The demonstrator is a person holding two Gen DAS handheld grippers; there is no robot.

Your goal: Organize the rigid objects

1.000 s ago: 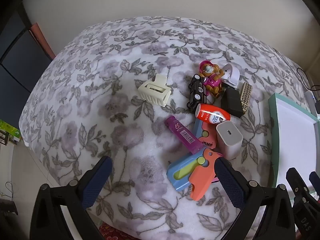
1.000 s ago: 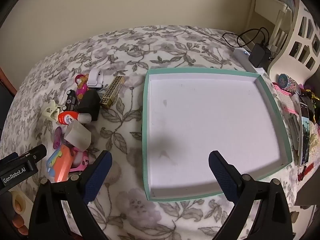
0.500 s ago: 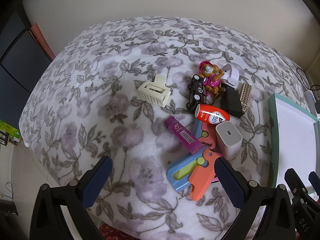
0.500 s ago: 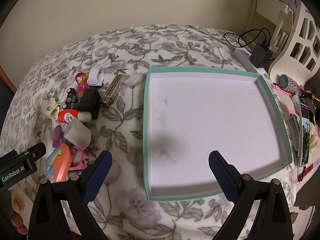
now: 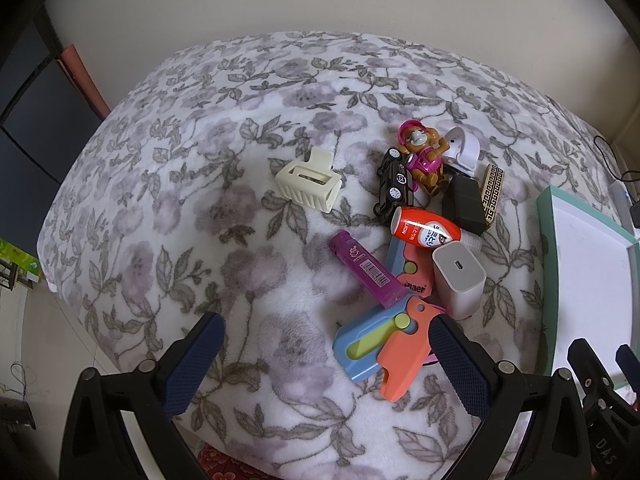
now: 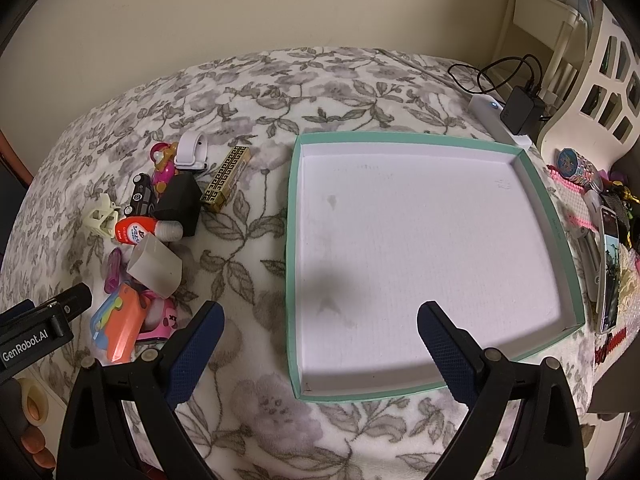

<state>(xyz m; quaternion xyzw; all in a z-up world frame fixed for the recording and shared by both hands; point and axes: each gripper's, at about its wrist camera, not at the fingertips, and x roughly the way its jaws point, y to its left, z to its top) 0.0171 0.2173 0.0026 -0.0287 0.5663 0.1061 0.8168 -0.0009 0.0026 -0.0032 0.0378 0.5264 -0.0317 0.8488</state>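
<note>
Left wrist view: left gripper (image 5: 326,354) hangs over the near edge of the floral blanket (image 5: 192,184), jaws spread wide, nothing between them.
Pile: loose items cluster from 12 to 3 o'clock of that gripper, none in the tray yet.
Nearest item: orange-and-blue folding toy (image 5: 384,344), just inside the right-hand finger at about 2 o'clock, touching the purple tube (image 5: 366,270).
Others: white charger cube (image 5: 458,280), red glue bottle (image 5: 424,230), black toy car (image 5: 394,184), dog figure (image 5: 422,152) and, apart at 11 o'clock, a cream hair claw (image 5: 308,180).
Risk: items lie against each other, so closing on one could drag or tip a neighbour; the soft blanket may let a finger snag the pile.
Pose: tilted down and forward, fingers level with each other.

Right wrist view: right gripper (image 6: 320,344) is equally wide apart and empty, poised over the near rim of the teal tray (image 6: 294,240).
Tray: bare white floor, lying at 12 to 2 o'clock.
Pile: at 10 o'clock, well left of the tray, including a gold-patterned box (image 6: 226,178).
Risk: the near finger could knock the tray rim and shift it.
Pose: aimed down at the tray; the left gripper's body shows at 9 o'clock.
</note>
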